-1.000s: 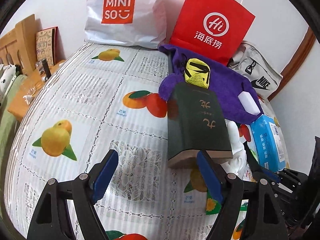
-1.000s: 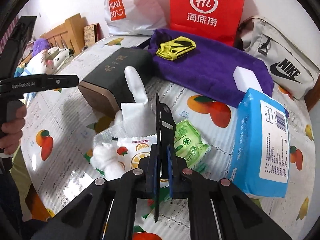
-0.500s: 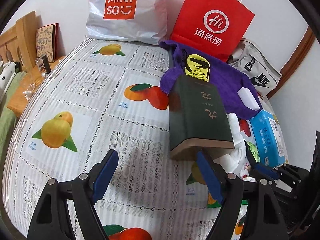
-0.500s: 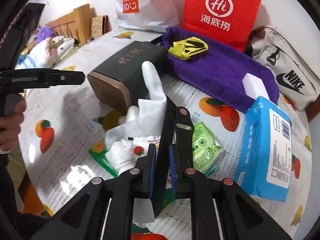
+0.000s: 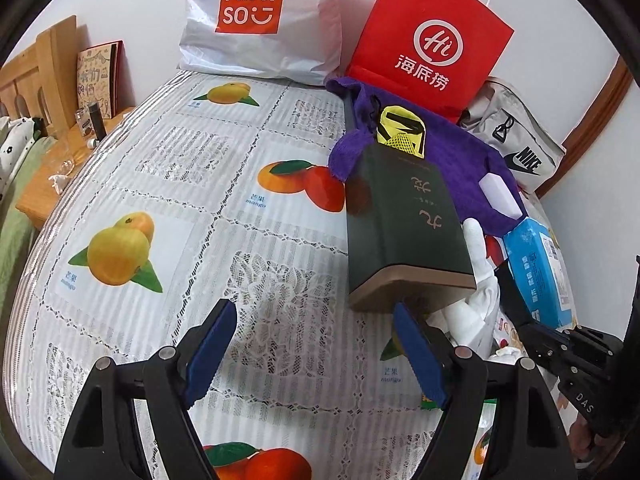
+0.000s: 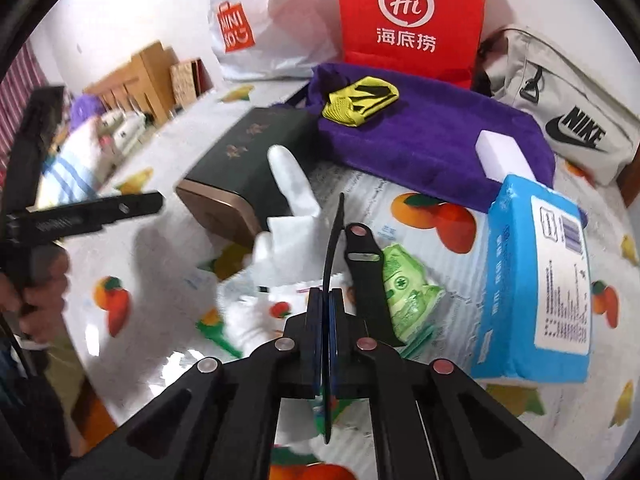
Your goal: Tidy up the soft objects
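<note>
- The right tool is clenched on a thin black strap whose long axis runs straight away from it.
- The white glove lies just beyond on the tabletop, left of the strap, against the dark box.
- The left tool stands released, empty, farther from the glove.

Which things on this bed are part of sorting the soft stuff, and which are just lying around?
Part of the job:
black strap, pinched by the right gripper
white glove
purple towel
yellow mesh cloth
white sponge

Probably just lying about:
dark green box
red paper bag
Miniso bag
blue tissue pack
</note>
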Action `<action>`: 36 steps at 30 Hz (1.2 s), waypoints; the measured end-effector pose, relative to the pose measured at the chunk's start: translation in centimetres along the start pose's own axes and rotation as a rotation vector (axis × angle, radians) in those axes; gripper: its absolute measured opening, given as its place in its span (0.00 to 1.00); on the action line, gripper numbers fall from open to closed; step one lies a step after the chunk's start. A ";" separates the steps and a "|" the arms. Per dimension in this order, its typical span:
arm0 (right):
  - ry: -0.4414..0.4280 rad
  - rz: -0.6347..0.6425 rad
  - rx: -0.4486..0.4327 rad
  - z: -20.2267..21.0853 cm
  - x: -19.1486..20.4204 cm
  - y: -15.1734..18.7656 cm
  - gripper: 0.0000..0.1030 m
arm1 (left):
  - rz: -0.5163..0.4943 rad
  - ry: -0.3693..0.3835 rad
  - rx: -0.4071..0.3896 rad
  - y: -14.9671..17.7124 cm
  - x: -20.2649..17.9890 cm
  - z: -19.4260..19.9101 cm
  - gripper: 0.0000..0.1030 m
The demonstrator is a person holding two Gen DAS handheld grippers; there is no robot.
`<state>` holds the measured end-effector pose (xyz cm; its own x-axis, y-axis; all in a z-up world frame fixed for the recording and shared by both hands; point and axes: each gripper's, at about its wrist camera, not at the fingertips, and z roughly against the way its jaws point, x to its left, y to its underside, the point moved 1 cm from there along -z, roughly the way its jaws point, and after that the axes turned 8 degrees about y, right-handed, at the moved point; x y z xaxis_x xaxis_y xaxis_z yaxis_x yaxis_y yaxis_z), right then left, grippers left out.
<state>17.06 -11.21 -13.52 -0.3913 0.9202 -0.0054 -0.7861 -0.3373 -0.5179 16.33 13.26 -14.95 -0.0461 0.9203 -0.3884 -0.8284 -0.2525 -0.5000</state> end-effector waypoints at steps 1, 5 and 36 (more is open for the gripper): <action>0.008 0.006 0.007 -0.3 0.1 0.0 0.03 | 0.000 -0.001 0.002 0.0 -0.1 -0.1 0.77; 0.004 0.009 0.043 -1.8 0.3 0.3 0.04 | -0.015 0.001 0.008 0.4 -0.7 0.0 0.77; 0.071 -0.219 -0.114 5.8 -8.2 11.4 0.03 | -0.261 0.150 0.063 6.1 -12.9 -0.9 0.69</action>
<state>8.55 -23.77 -14.38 -0.1793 0.9820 0.0595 -0.7877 -0.1071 -0.6067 12.39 -0.43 -13.63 0.2520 0.8959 -0.3658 -0.8346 0.0098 -0.5508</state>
